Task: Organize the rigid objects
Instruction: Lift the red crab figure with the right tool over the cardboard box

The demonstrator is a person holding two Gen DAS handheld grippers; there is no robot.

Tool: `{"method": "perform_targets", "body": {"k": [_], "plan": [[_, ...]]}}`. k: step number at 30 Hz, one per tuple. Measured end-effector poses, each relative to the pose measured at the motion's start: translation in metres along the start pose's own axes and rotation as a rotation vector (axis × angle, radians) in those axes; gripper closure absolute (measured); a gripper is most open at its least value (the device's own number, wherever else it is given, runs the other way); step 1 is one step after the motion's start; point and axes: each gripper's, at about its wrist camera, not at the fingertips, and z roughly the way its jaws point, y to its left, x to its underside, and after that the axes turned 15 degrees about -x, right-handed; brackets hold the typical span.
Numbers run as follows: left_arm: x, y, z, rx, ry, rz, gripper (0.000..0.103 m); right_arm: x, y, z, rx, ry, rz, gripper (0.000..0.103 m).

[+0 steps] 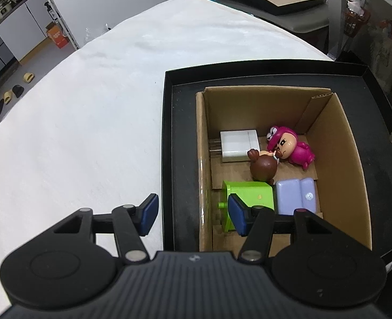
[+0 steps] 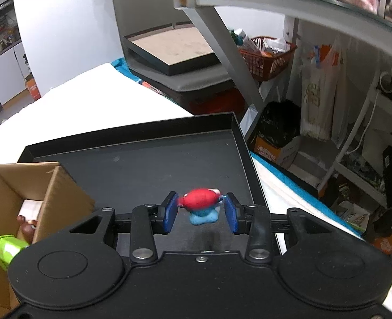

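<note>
Step in hand: carrying one more toy to the cardboard box (image 1: 336,159) — by my reading the pick is done and the transfer not yet.
Right tongs (image 2: 200,211): closed on a small red-and-blue figure (image 2: 201,204), pads against its red top on both sides; figure slightly blurred, above the bare floor of the black tray (image 2: 143,164).
Left tongs (image 1: 193,214): standing part open, nothing between them; one pad over the white-covered counter (image 1: 89,119), the other over the near corner of the box.
Box: stands inside the black tray, at its left as the right wrist view shows it.
Box contents: white charger (image 1: 239,145), pink figure (image 1: 289,146), brown figure (image 1: 263,166), green block (image 1: 251,196), lilac piece (image 1: 297,195) — crowded toward the near end, far end of the floor bare.
Next move calls for: bringing the held figure sideways over the box wall, high enough to clear the rim, then lowering into the free far part before letting go.
Risk, judged: left tongs hang over the box corner — may obstruct the drop.
</note>
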Motion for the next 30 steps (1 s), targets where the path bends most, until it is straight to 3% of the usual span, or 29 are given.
{"method": "perform_targets", "body": {"k": [10,30], "plan": [[0.013,0.015,0.006,0.081,0.032,-0.005,0.047,-0.007,0.031,-0.025,-0.002,-0.021,-0.032,0.065],[0.029,0.028,0.011,0.217,0.018,-0.002,0.051,-0.019,0.101,-0.049,-0.053,-0.020,-0.111,0.065]]}}
